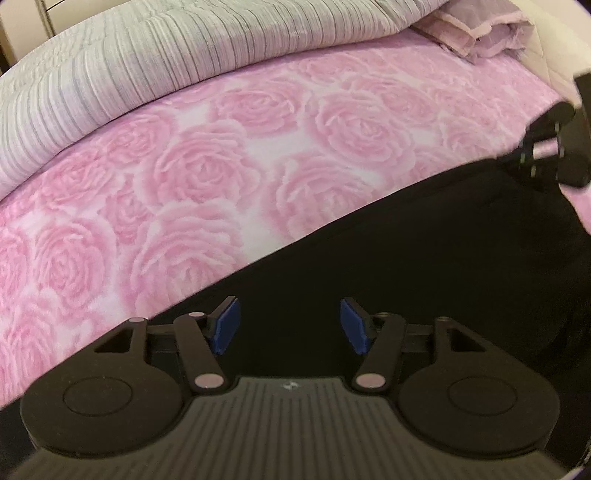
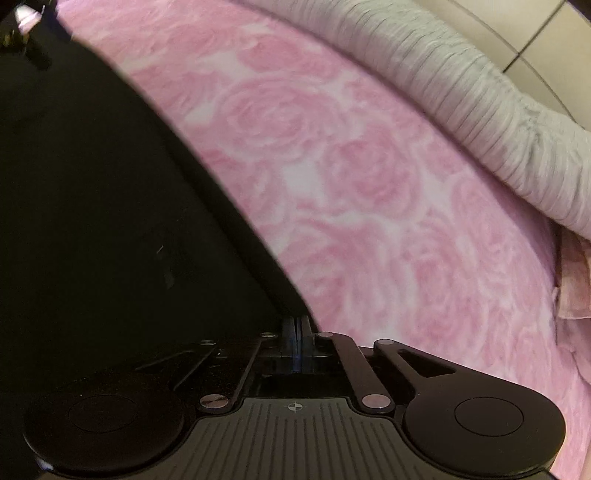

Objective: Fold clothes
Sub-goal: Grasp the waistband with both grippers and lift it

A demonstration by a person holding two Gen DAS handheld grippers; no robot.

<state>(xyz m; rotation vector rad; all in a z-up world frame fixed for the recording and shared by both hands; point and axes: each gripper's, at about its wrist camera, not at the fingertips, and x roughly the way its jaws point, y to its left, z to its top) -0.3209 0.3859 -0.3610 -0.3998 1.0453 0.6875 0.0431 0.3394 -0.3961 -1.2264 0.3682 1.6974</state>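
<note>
A black garment [image 1: 424, 251] lies on a pink rose-print bedspread [image 1: 207, 173]. My left gripper [image 1: 290, 326] is open, its blue pads [image 1: 225, 325] spread over the garment's near edge with nothing between them. My right gripper [image 2: 296, 332] is shut, with its pads pressed together at the garment's edge [image 2: 110, 221]; the black cloth seems pinched between them. The right gripper also shows in the left wrist view [image 1: 546, 155] at the far right, at the garment's far corner. The left gripper shows in the top left corner of the right wrist view [image 2: 22, 29].
A grey striped quilt [image 1: 129, 66] is bunched along the far side of the bed; it also shows in the right wrist view [image 2: 480, 122]. A folded pale pink cloth [image 1: 476, 33] lies at the back right. Pink bedspread [image 2: 369, 184] stretches between garment and quilt.
</note>
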